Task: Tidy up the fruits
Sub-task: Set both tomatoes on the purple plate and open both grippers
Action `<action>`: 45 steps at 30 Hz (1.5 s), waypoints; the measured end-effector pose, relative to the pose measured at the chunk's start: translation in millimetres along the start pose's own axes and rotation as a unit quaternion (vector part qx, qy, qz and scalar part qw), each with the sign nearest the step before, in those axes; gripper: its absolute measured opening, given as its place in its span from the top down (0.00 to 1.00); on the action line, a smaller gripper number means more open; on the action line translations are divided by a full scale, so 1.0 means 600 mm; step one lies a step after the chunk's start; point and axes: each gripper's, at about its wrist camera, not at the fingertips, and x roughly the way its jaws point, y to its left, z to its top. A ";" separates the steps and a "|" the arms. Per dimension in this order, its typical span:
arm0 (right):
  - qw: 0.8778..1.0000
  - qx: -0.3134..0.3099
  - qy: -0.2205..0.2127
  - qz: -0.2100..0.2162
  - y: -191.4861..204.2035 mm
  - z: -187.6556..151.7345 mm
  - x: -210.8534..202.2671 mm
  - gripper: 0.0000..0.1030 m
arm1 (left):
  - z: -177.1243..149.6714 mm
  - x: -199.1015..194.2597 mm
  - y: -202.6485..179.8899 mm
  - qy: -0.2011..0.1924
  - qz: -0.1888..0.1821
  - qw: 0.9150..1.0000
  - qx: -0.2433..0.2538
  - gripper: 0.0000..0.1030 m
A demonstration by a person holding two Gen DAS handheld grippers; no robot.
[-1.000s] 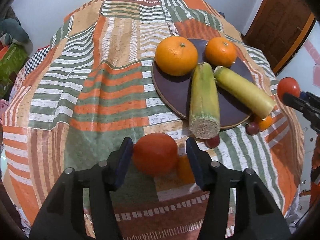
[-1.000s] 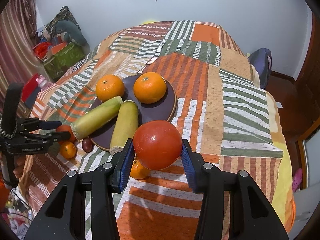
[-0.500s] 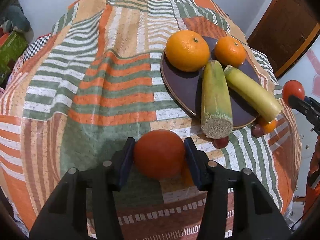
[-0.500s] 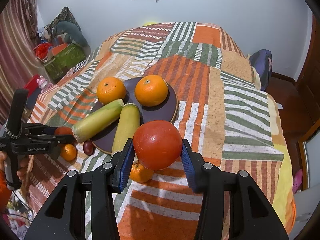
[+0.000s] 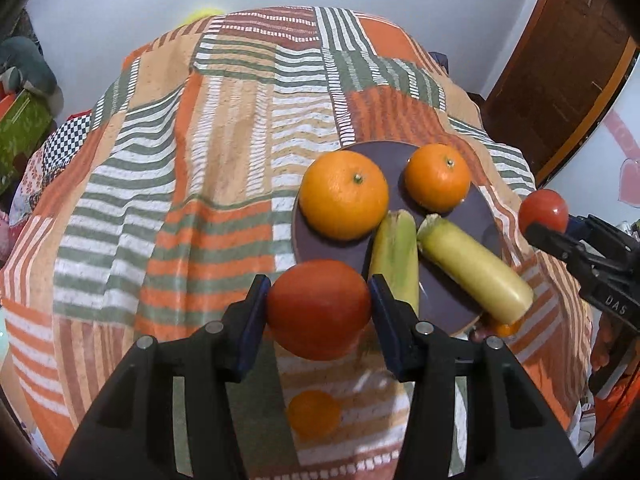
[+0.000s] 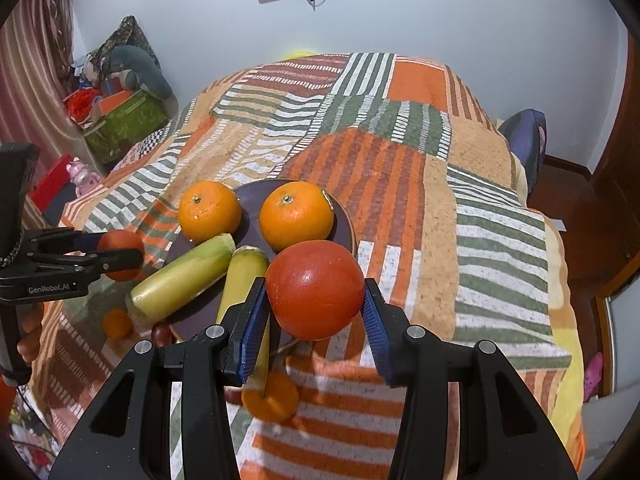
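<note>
My left gripper is shut on a red tomato, held just above the patchwork blanket, at the near-left edge of the dark plate. On the plate lie two oranges and two corn cobs. My right gripper is shut on a second red tomato, over the plate's near-right rim. In the right wrist view, the left gripper with its tomato is at the far left.
Loose on the blanket near the plate: a small orange, another and a dark grape. A green box with clutter stands beyond the left edge. A wooden door is at the right.
The left jaws closed on the tomato and lifted it off the blanket toward the plate, uncovering the small orange beneath. The right gripper drifted a little closer to the plate, still gripping its tomato.
</note>
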 end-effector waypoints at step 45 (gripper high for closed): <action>1.000 0.002 0.014 0.013 0.010 0.015 0.022 0.48 | 0.022 -0.006 -0.009 -0.009 0.004 1.000 -0.025 0.26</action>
